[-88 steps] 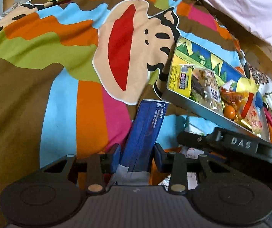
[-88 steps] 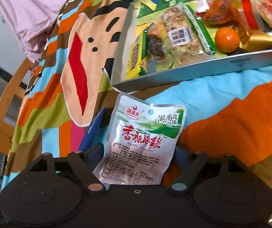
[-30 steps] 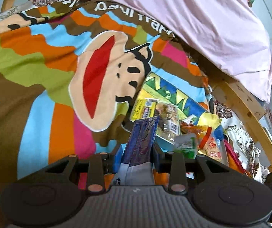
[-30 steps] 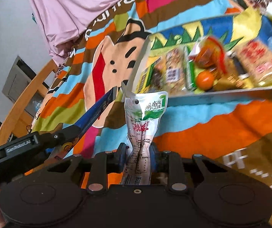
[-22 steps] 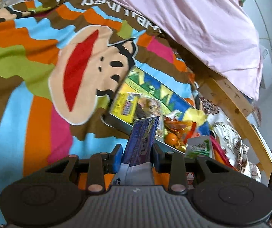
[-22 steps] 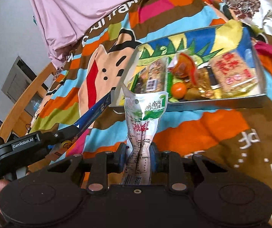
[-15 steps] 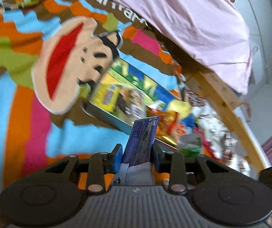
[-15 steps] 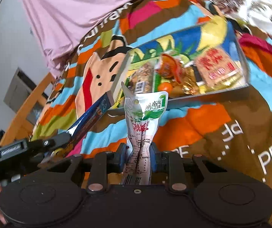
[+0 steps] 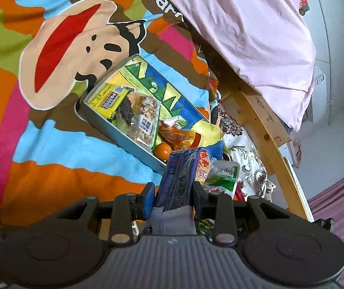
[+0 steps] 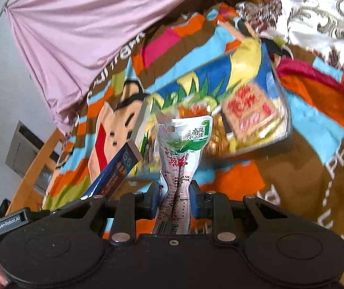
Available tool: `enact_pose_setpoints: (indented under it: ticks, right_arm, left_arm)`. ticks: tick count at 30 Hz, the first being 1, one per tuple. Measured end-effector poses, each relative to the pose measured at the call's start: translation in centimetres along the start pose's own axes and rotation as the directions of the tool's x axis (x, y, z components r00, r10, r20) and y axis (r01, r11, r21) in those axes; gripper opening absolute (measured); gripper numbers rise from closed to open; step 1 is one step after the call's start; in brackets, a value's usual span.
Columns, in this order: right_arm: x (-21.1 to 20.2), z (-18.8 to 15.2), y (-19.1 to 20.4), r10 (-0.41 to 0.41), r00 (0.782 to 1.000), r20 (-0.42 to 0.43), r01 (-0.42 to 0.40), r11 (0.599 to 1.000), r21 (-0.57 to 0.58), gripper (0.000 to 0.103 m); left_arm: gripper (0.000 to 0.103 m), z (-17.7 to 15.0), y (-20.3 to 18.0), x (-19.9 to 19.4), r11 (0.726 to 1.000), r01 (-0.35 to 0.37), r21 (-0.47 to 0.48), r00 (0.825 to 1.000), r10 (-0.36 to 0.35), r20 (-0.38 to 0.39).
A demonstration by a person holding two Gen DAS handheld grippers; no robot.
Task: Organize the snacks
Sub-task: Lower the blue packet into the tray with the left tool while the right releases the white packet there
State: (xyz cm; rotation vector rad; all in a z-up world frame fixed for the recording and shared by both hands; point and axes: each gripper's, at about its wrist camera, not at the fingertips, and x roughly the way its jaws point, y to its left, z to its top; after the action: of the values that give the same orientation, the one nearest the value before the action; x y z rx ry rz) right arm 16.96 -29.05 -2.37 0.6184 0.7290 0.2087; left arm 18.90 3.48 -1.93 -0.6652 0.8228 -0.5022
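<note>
Snacks: left claw clamps one blue packet; right claw clamps one white pouch.

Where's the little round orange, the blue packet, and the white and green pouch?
small round orange [image 9: 162,149], left wrist view, its middle
long blue packet [image 9: 180,168], left wrist view, its upper face
white and green pouch [image 10: 184,139], right wrist view, its green top

Ahead of the gripper lies a striped cartoon-monkey bedspread in brown, orange, blue and pink; beyond it hangs a pale pink sheet; to the right runs a curved wooden bed rail, past it a white wall; daylight falls evenly.
</note>
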Motion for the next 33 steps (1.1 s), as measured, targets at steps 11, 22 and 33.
enact_pose_setpoints:
  ticks: [11,22,33]
  right_arm:
    - [1.3,5.6,-2.1,-0.073,0.976,0.205,0.092,0.992,-0.087,0.028]
    - [6.0,11.3,-5.4,-0.056,0.988,0.142,0.057,0.998,-0.005,0.029]
    - [7.7,11.9,-7.6,-0.119,0.988,0.097,0.117,0.993,0.027,0.03]
  left_arm:
    - [0.036,4.1,-3.9,5.6,1.0,0.02,0.018,0.998,-0.021,0.061]
    - [0.036,8.9,-7.1,15.0,0.993,-0.065,0.094,0.994,0.056,0.095]
    - [0.036,7.8,-8.7,22.0,0.967,-0.163,0.197,0.987,0.159,0.039]
